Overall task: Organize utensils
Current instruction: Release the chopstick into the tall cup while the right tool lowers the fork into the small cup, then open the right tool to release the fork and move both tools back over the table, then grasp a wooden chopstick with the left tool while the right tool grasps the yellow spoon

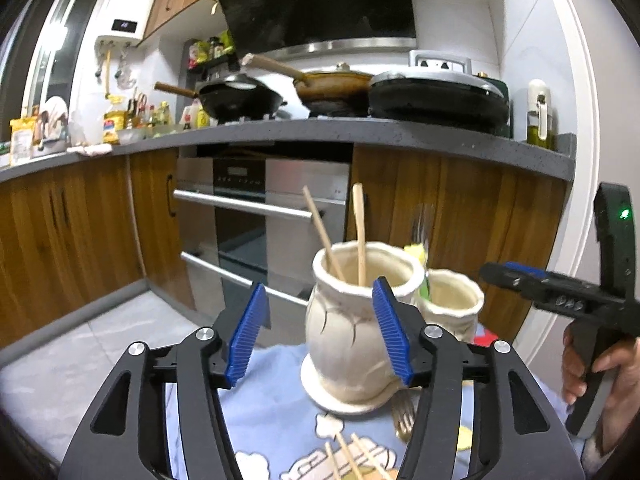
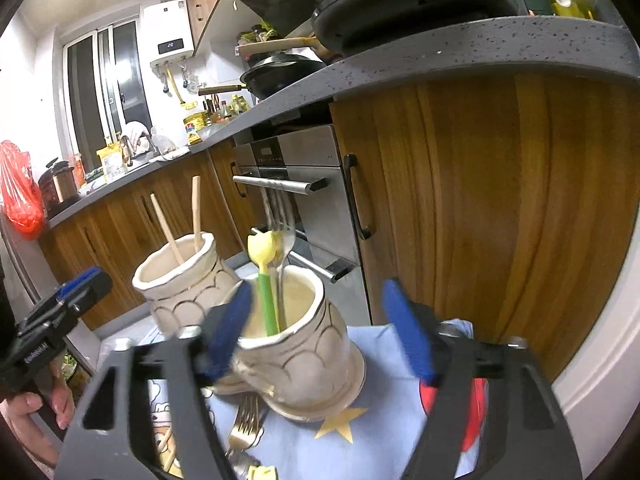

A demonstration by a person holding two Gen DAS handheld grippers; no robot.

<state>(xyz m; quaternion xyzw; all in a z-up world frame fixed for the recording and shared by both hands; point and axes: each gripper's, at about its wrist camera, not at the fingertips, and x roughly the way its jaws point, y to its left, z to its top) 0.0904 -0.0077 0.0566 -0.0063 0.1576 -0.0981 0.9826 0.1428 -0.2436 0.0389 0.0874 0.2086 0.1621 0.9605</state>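
Two cream ceramic jars stand on a blue cloth. The left jar [image 1: 356,320] [image 2: 184,280] holds two wooden chopsticks [image 1: 360,236] [image 2: 195,212]. The right jar [image 1: 452,304] [image 2: 304,352] holds a green-handled yellow utensil [image 2: 266,280] and a metal fork [image 2: 286,236]. My left gripper [image 1: 320,332] is open, its blue pads on either side of the left jar. My right gripper [image 2: 320,332] is open around the right jar; it also shows in the left wrist view [image 1: 520,276]. A loose fork [image 1: 402,412] [image 2: 246,420] and more chopsticks [image 1: 352,456] lie on the cloth.
The blue cloth [image 2: 380,420] has a star print, and a red object [image 2: 472,412] lies on it at right. Wooden cabinets [image 2: 480,200] and a steel oven [image 1: 260,216] stand close behind. The grey counter [image 1: 360,130] above carries pans.
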